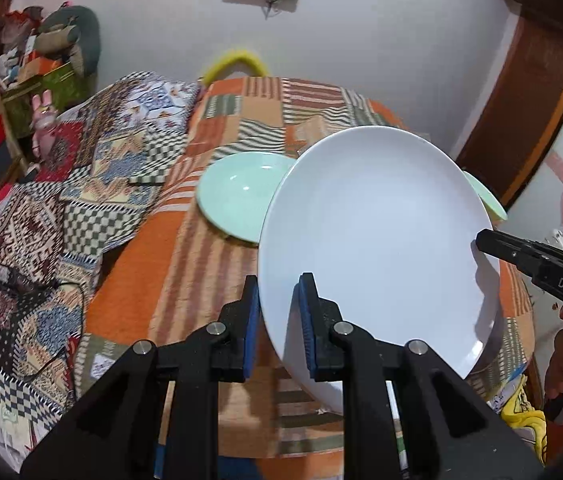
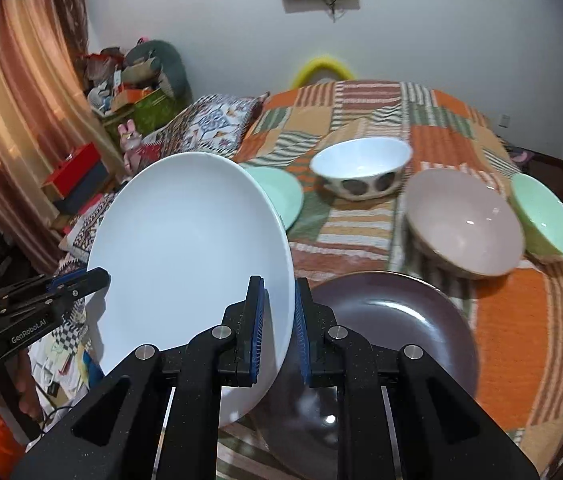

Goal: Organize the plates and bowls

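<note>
Right wrist: white plate point(image 2: 189, 248) tilted, long axis running upper-left to lower-right.

From my left cam I've got the left gripper point(image 1: 279, 312) clamped on the near rim of the white plate point(image 1: 377, 240), tilted up off the patchwork cloth point(image 1: 185, 264), with the right gripper point(image 1: 481, 240) pinching the plate's far-right edge and a mint plate point(image 1: 237, 192) lying just behind it.

Each fisheye sits close behind its own hand-held gripper, looking steeply down along the fingers across the bed point(image 1: 209, 240) toward the far wall. Both views share the white plate point(image 1: 377, 232) point(image 2: 189, 248), seen from opposite rims.
</note>
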{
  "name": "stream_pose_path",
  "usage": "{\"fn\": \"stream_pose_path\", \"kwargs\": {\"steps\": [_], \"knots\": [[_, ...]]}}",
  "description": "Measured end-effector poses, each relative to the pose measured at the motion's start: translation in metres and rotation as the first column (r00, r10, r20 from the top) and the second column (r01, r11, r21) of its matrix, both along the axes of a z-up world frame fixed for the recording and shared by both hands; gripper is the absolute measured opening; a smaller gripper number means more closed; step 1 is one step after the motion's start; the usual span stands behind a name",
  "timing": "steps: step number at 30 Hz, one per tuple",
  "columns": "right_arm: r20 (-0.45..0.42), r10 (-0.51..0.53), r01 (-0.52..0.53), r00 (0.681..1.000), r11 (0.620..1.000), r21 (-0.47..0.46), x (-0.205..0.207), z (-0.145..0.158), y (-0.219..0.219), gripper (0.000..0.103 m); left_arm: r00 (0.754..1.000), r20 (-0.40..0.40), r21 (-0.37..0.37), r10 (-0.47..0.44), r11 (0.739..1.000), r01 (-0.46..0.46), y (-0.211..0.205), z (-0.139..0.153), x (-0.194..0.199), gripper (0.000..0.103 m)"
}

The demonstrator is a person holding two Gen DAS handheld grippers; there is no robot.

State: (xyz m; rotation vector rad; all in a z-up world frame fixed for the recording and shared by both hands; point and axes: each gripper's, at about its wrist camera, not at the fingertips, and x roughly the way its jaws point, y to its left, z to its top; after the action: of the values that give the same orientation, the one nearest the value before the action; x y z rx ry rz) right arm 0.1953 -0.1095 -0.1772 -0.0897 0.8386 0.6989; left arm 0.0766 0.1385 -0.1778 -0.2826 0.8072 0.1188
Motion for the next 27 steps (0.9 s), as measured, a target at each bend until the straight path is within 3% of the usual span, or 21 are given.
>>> {"fn": "stream_pose_path", "kwargs": {"steps": [11,19,27], "knots": [[-0.021,-0.112,0.112,0.994,0.994,0.016,0.004,-0.006,-0.065,0.014,0.992,-0.035,0.029,-0.121,0.992,0.122,-0.061,0.000,0.035,0.019],[-0.056,-0.177,0.178,0.983,0.984,0.000,0.008,-0.021,-0.094,0.014,0.980,-0.108,-0.054,-0.164,0.986,0.159,-0.078,-0.030,0.063,0.019],[-0.091,-0.221,0.219,0.971,0.975,-0.030,0.009,-0.039,-0.111,0.014,0.968,-0.144,-0.046,-0.205,0.979,0.200,-0.098,-0.047,0.079,0.019]]}}
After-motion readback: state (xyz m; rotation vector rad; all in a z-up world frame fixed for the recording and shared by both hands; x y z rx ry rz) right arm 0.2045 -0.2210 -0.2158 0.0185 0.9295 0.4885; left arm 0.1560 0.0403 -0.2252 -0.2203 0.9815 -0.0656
